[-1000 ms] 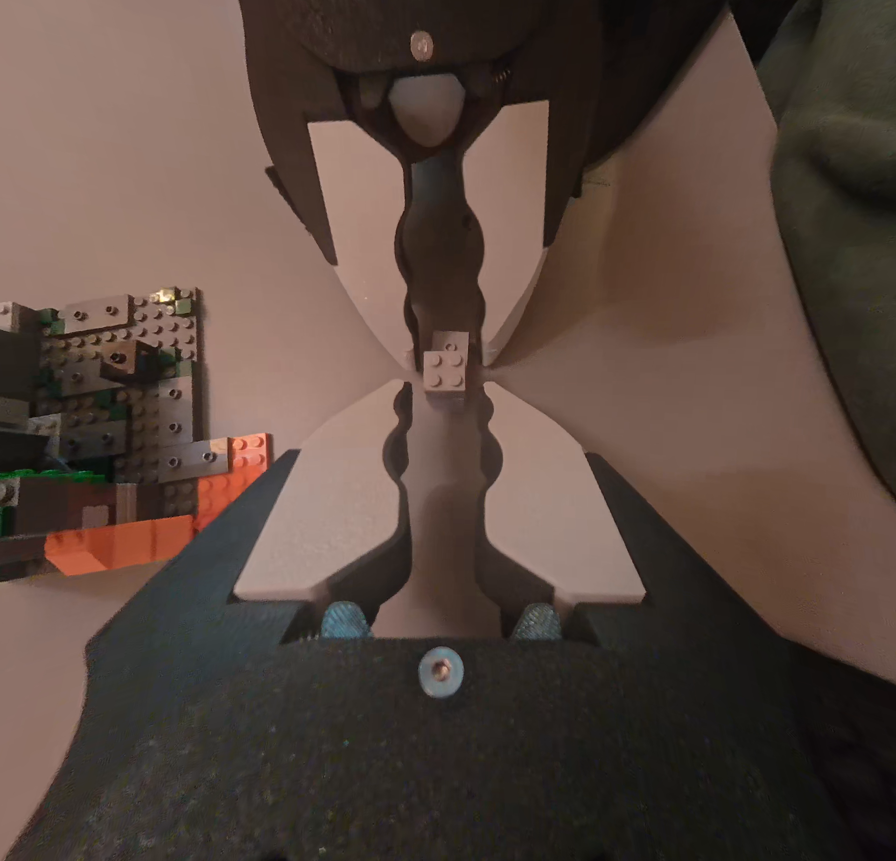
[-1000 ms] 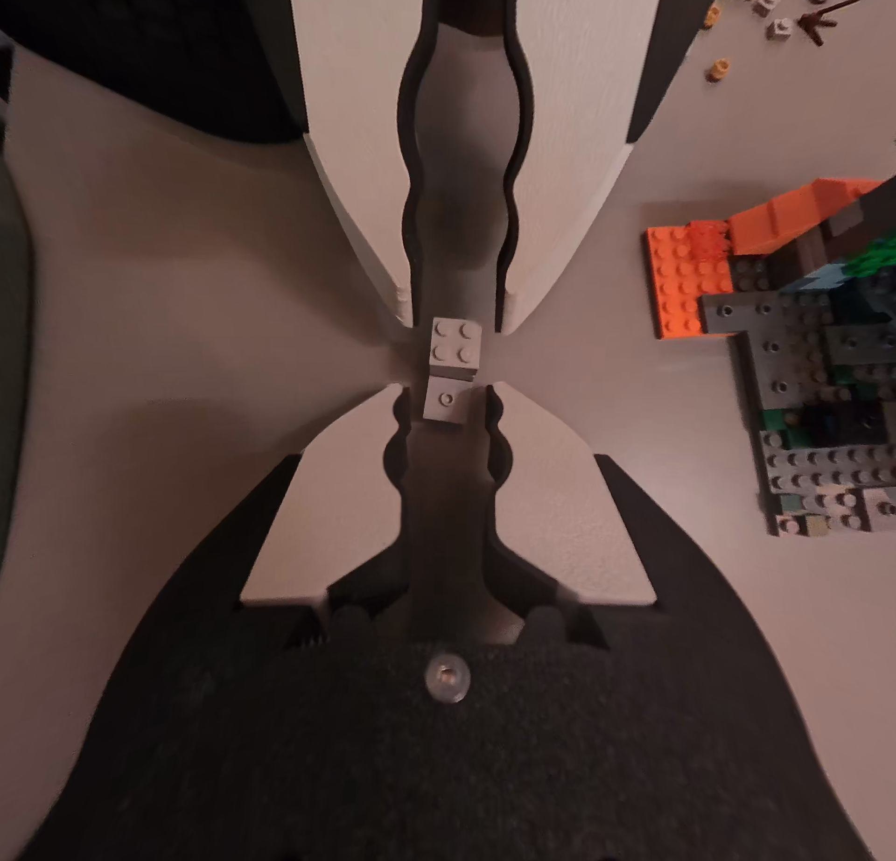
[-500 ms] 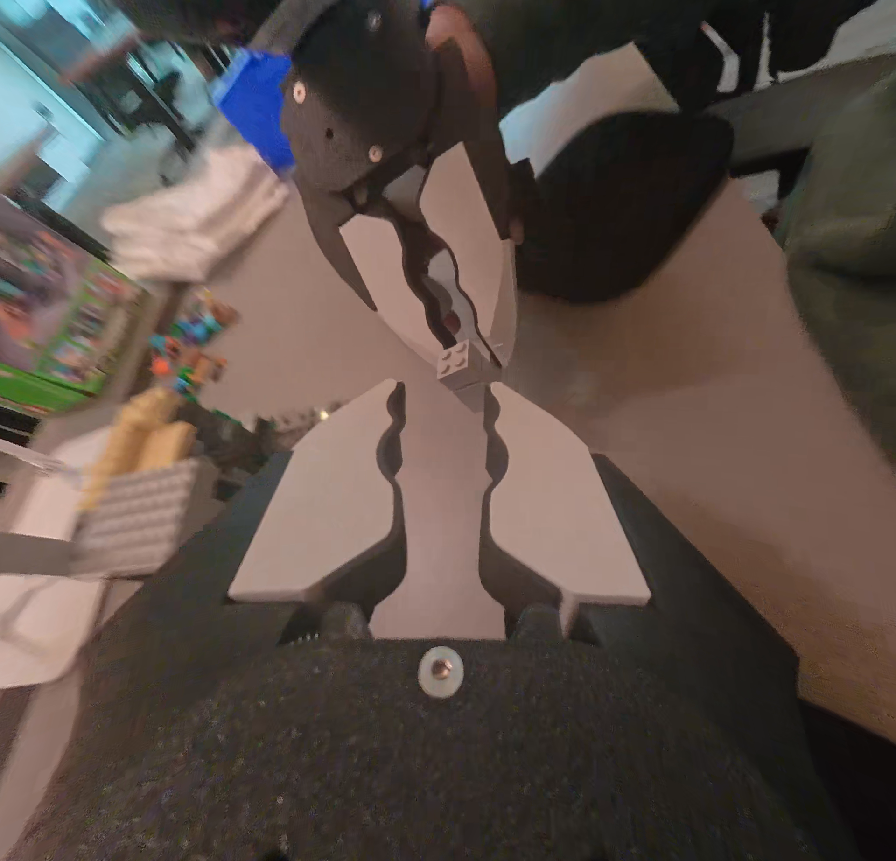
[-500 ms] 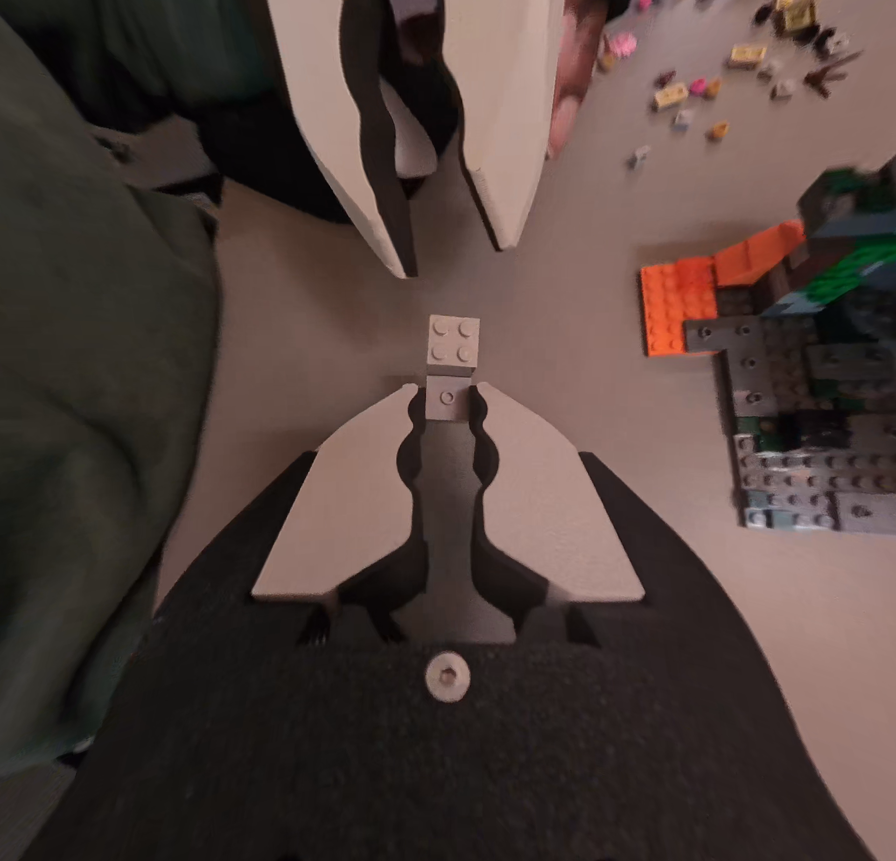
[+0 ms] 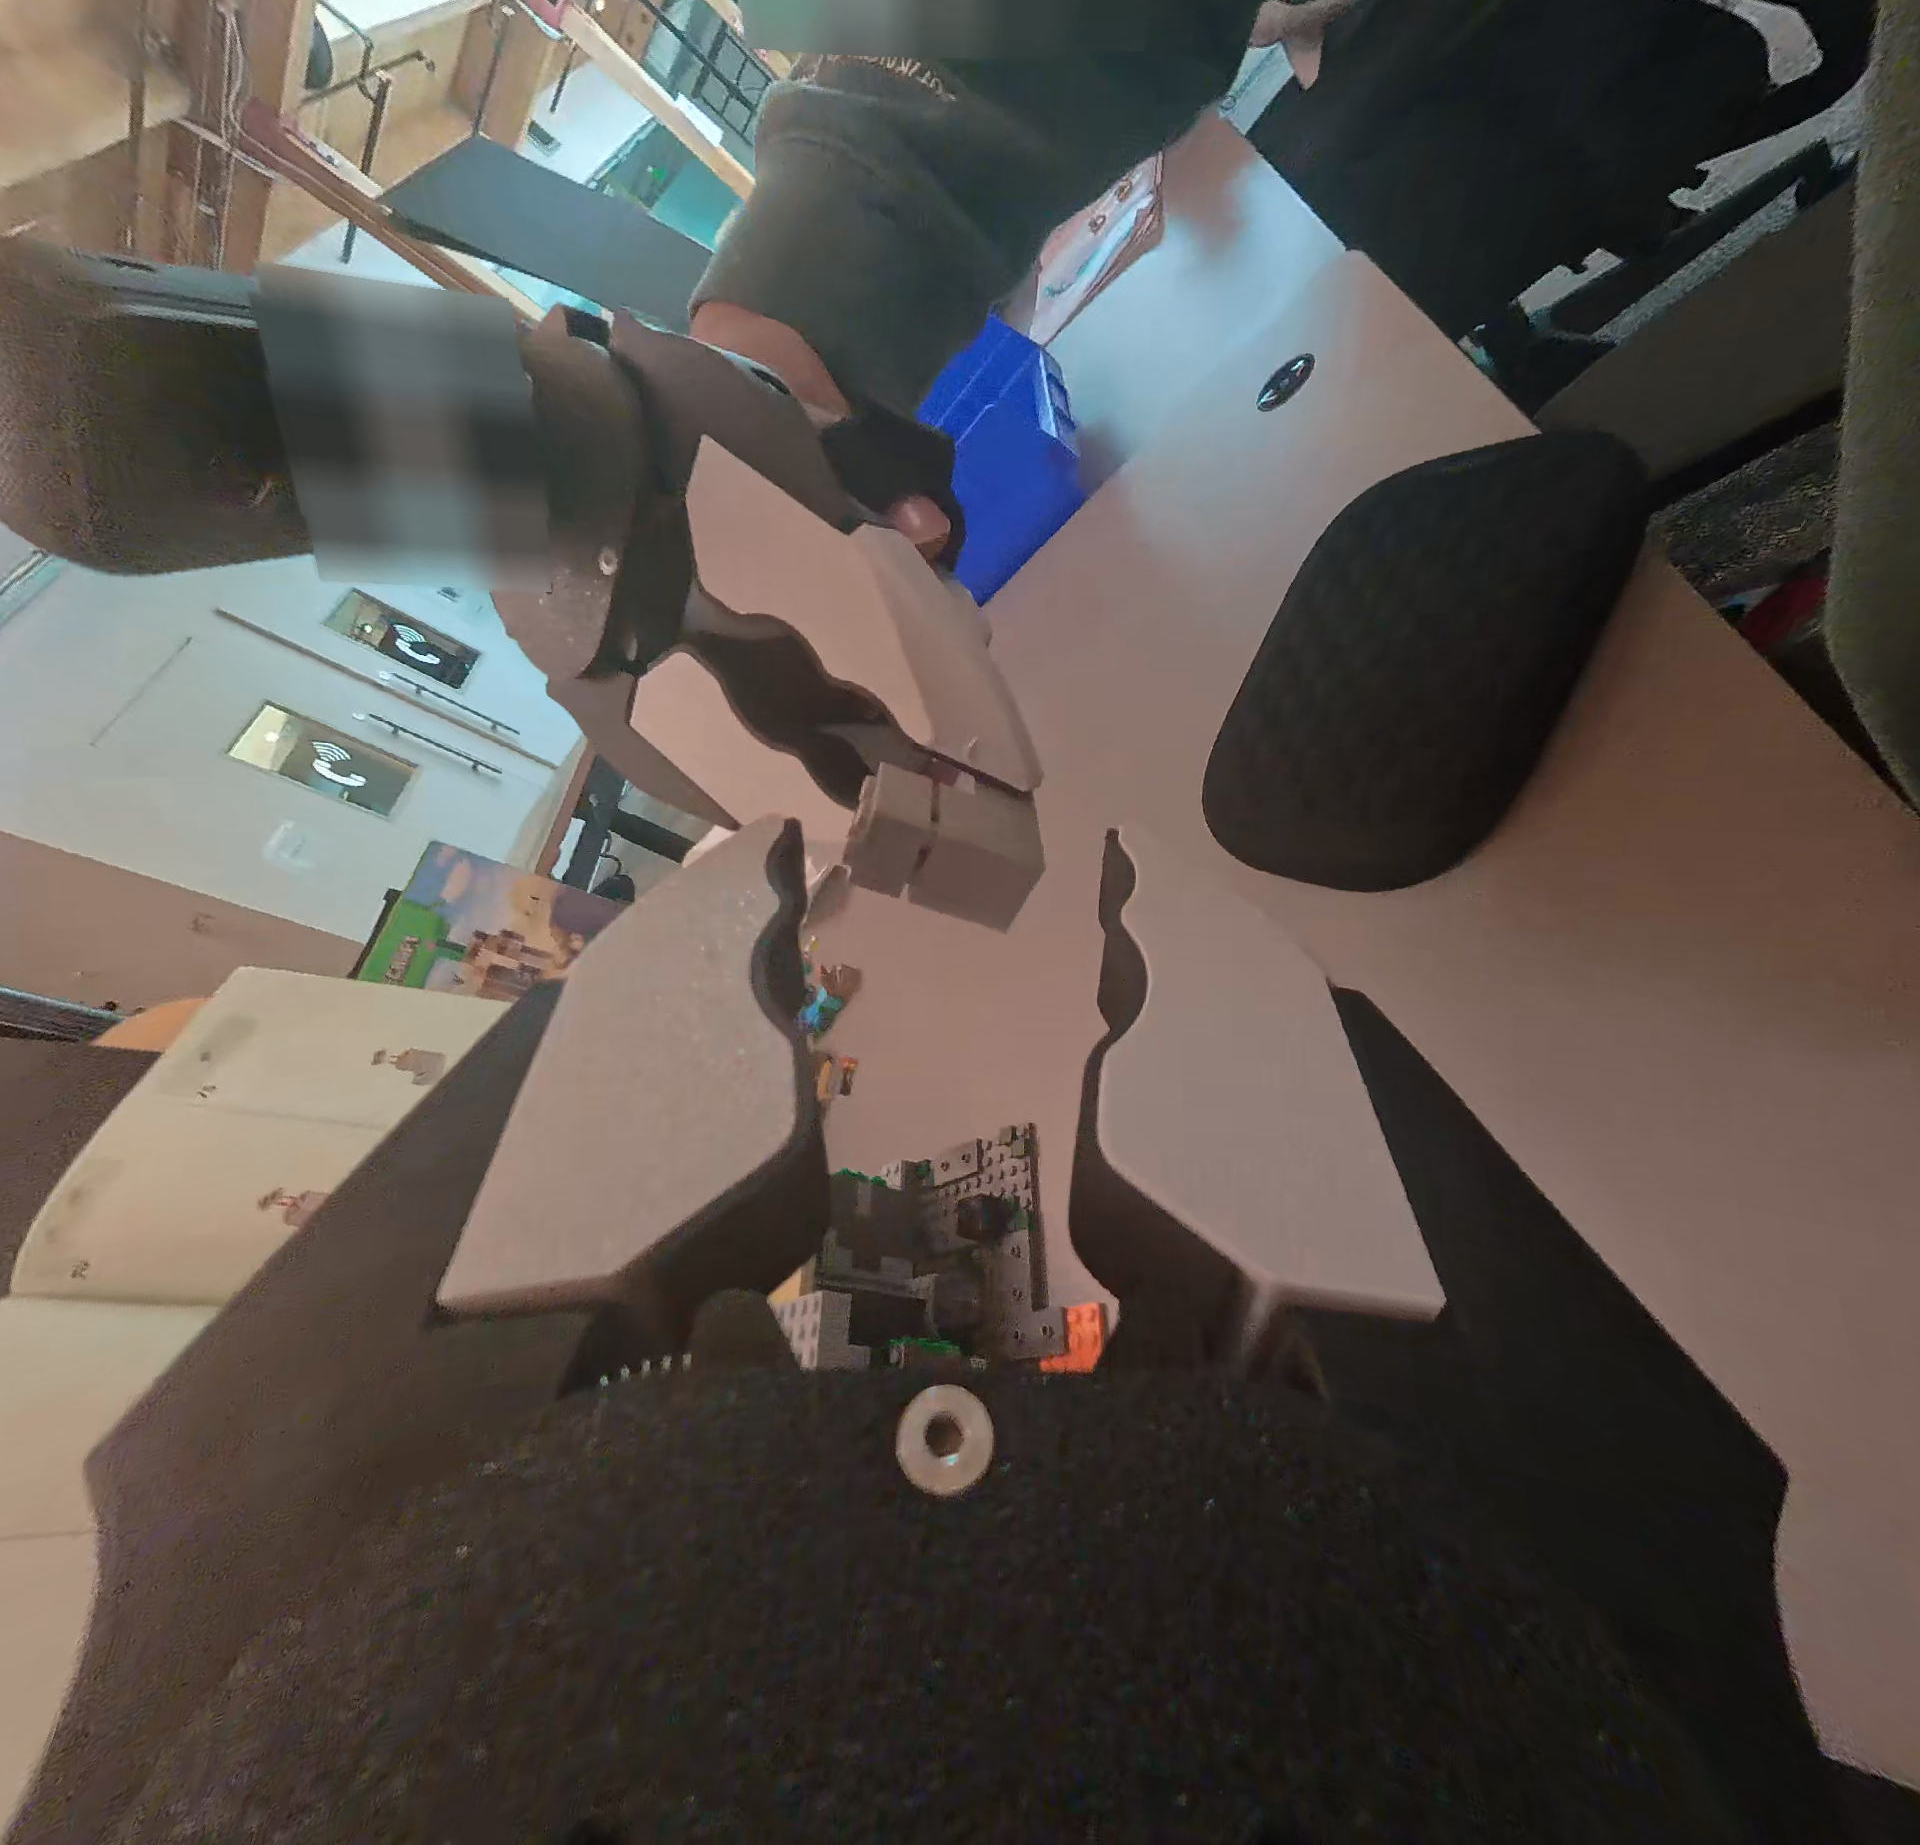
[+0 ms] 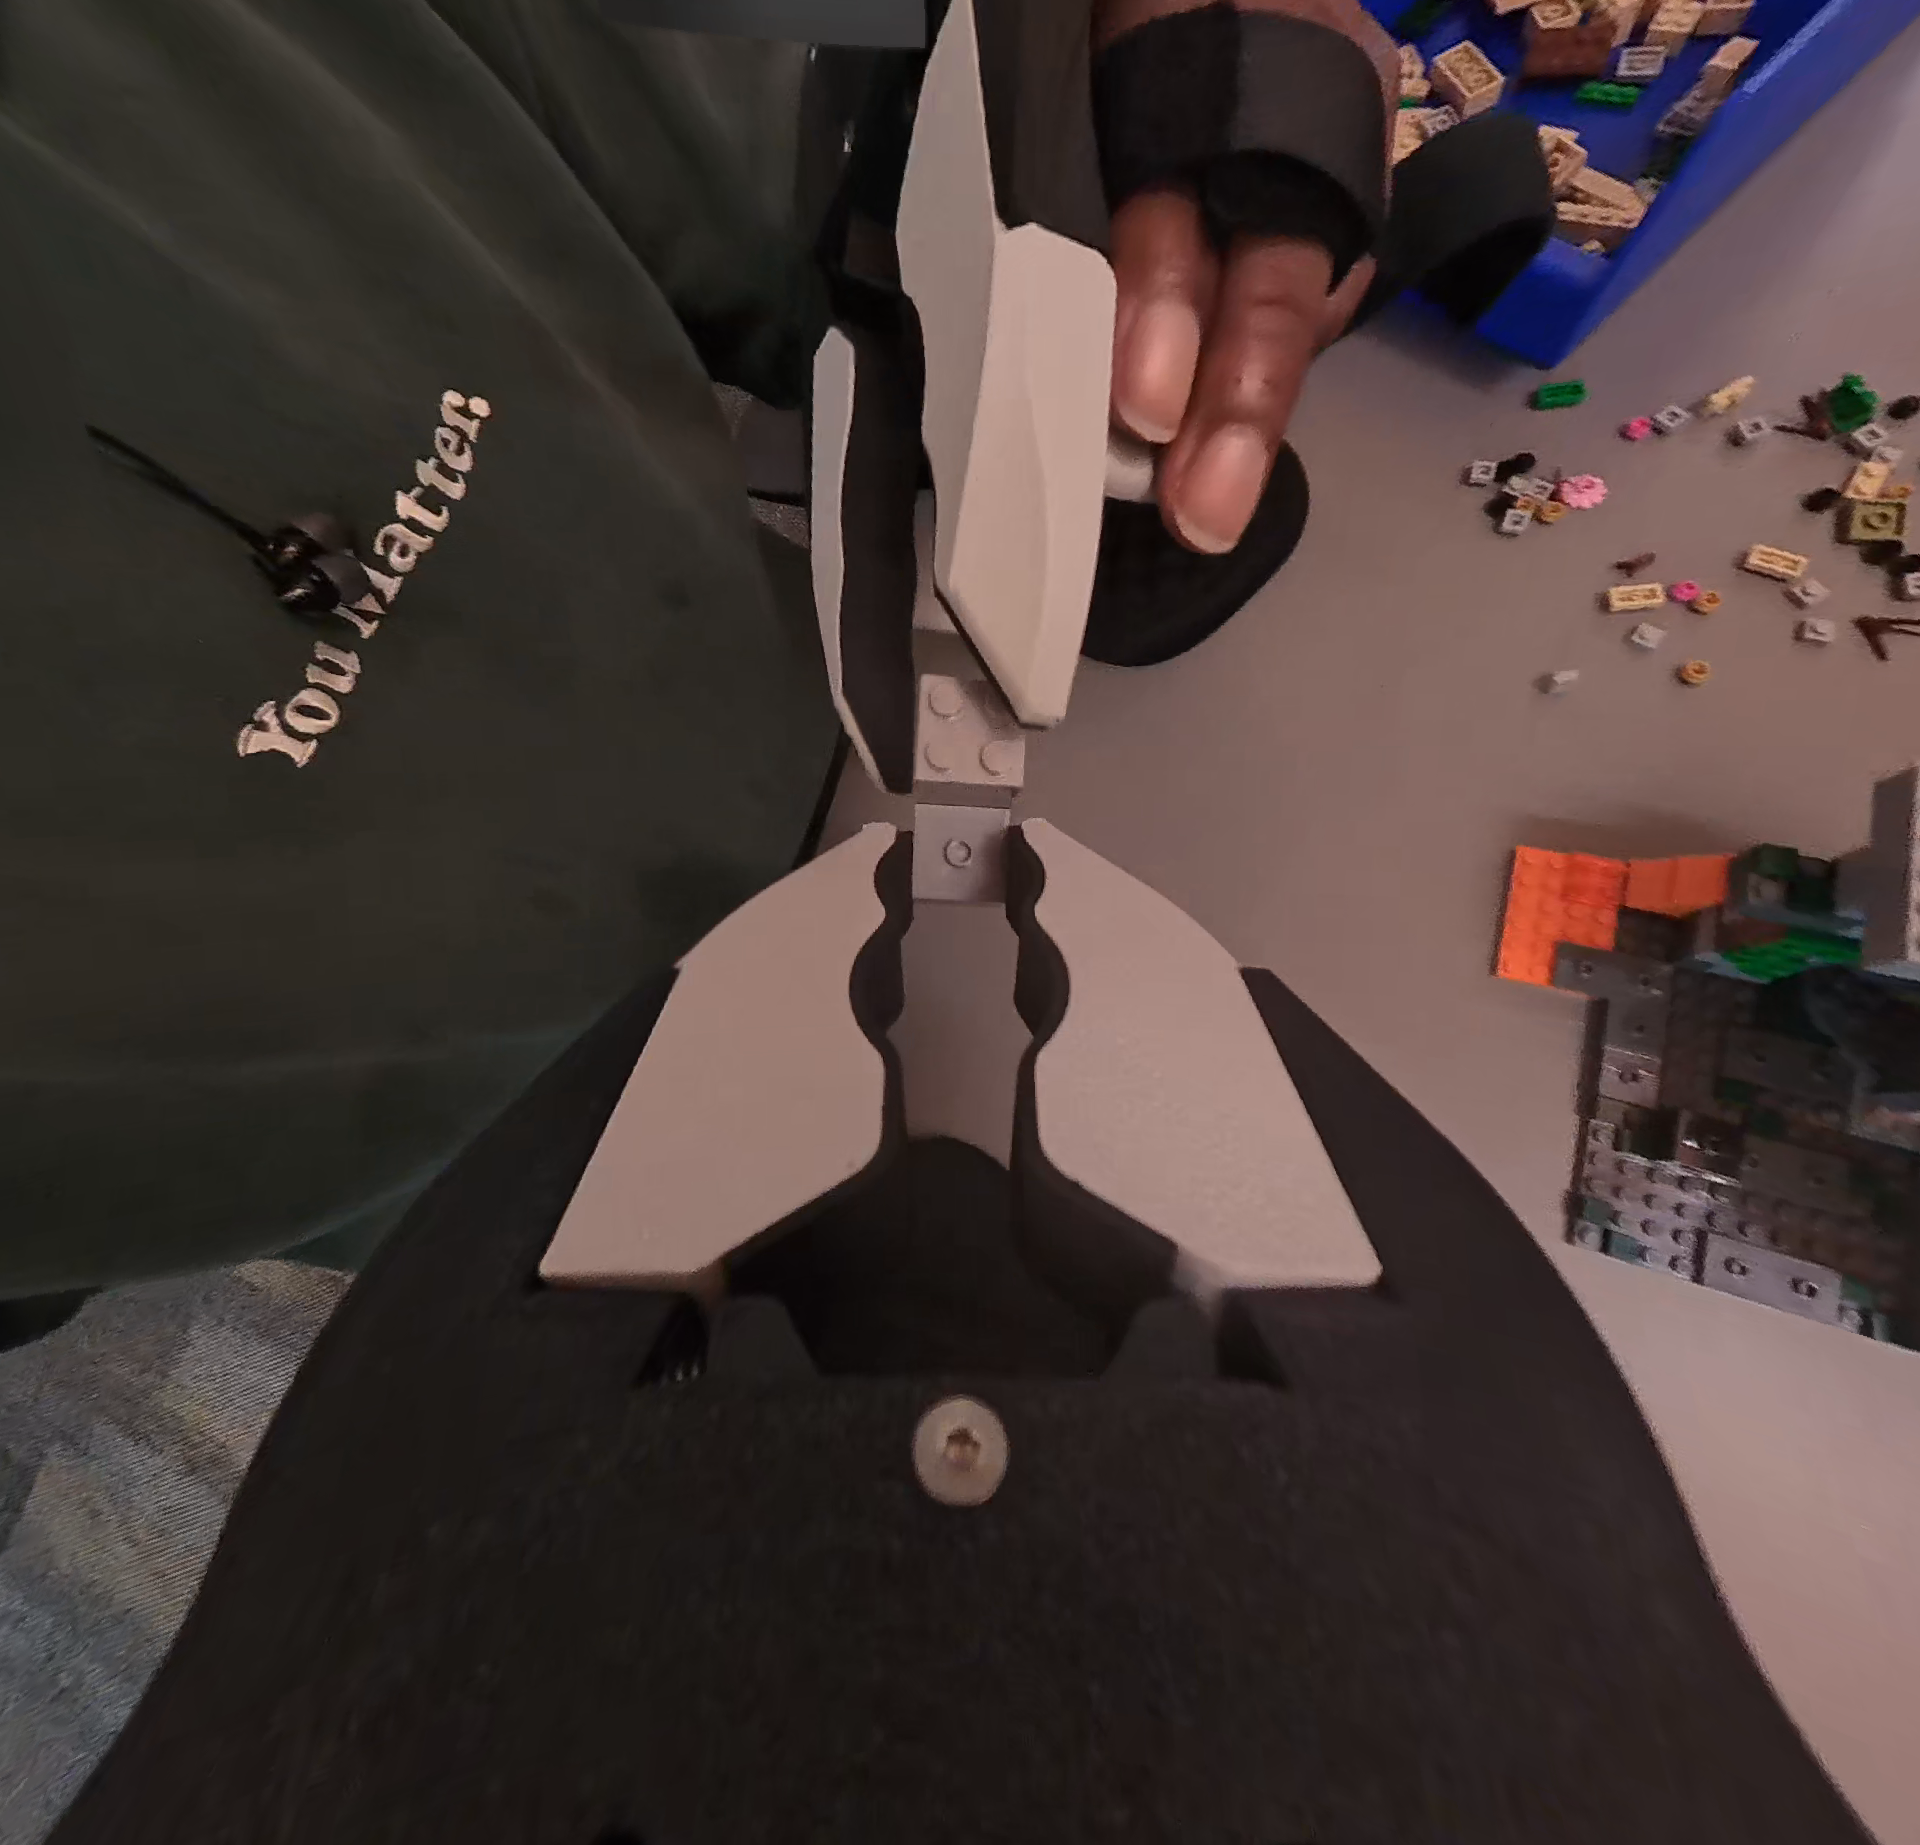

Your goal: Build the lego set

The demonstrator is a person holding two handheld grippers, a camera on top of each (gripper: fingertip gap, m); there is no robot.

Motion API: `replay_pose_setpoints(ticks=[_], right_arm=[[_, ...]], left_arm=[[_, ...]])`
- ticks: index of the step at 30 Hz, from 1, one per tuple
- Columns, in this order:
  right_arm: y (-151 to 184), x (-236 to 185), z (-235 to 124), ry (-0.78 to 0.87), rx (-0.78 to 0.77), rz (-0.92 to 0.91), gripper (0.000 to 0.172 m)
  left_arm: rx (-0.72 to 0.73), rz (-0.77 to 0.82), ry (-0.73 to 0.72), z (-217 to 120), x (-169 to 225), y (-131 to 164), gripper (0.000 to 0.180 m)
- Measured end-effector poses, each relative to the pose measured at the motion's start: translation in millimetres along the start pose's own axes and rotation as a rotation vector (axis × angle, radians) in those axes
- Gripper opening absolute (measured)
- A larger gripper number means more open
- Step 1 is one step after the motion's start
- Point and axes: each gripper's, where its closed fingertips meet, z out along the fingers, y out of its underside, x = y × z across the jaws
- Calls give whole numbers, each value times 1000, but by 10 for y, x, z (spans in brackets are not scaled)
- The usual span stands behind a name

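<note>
Pale table (image 6: pixel 1351 756) below, with a multicoloured brick build (image 6: pixel 1714 1047) at right and loose small pieces (image 6: pixel 1714 548) farther off. Right gripper (image 6: pixel 961 839) clamped on a grey brick assembly (image 6: pixel 961 808), pads pressing both sides. Left gripper (image 5: pixel 951 839) spread wide, bare, fingertips flanking the same assembly (image 5: pixel 945 850) without touching.

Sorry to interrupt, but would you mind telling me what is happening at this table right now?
A person holds a two-finger gripper in each hand above a pale table. The right gripper is clamped on a small grey brick assembly, lifted clear of the table. The left gripper stands wide open around its studded far end, not visibly pressing it. A partly built grey, green and orange brick model sits to one side, with loose small pieces and a blue bin of tan bricks beyond.
</note>
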Motion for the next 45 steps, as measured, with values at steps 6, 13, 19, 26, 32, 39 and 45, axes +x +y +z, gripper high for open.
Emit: replay_pose_setpoints(ticks=[6,13,19,26,32,39,45], right_arm=[[-39,-173,78,-66,21,17,16],[39,-232,165,-139,26,66,16],[118,-234,264,-236,68,167,16],[159,-190,342,-281,93,204,16],[205,-237,434,-347,56,225,16],[194,-246,470,-378,61,254,16],[135,-195,419,-383,137,300,16]], left_arm=[[10,65,16,9,115,-103,45],[21,100,15,18,216,-112,36],[41,-3,64,29,335,-25,35],[36,-80,114,20,389,57,35],[55,-81,208,5,495,60,35],[69,-133,225,-24,517,72,35],[128,-161,115,-37,446,49,35]])
